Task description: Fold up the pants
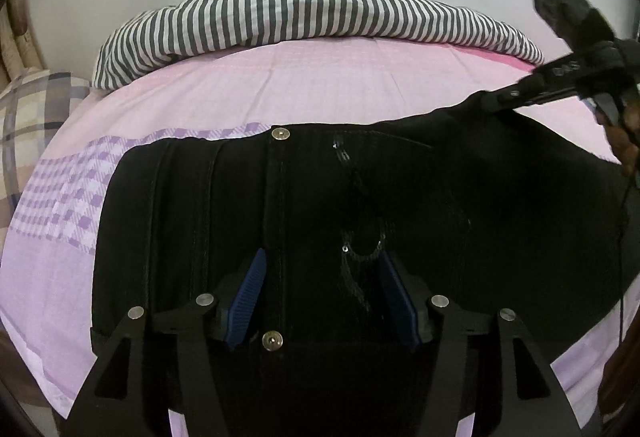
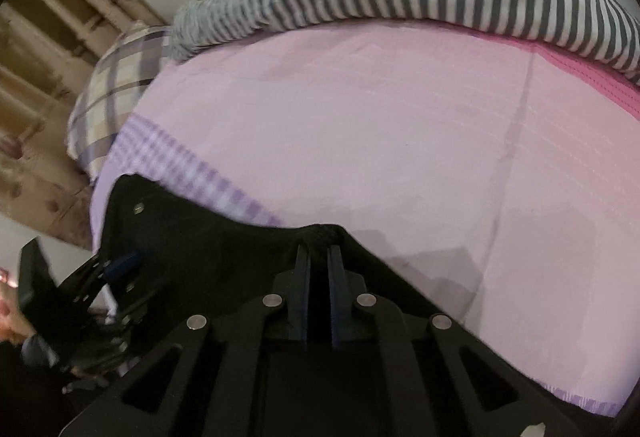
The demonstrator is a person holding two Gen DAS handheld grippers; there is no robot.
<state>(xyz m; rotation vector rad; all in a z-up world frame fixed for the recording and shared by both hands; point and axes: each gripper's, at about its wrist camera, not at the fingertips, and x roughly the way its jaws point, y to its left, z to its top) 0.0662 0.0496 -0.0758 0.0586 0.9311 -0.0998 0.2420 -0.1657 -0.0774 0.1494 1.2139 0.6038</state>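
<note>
Black pants [image 1: 320, 205] on bed [image 1: 320, 85], waist end spread, not flat. Right claw [image 2: 319, 257] pinched on waistband corner, lifting it. Left claw [image 1: 320, 297] wide apart over fly, gripping nothing. Fold looks barely begun; folds left. Striped quilt [image 1: 312, 17] behind.

Faint pale lettering on right claw [image 1: 490, 103] arm, too blurred to read.
</note>
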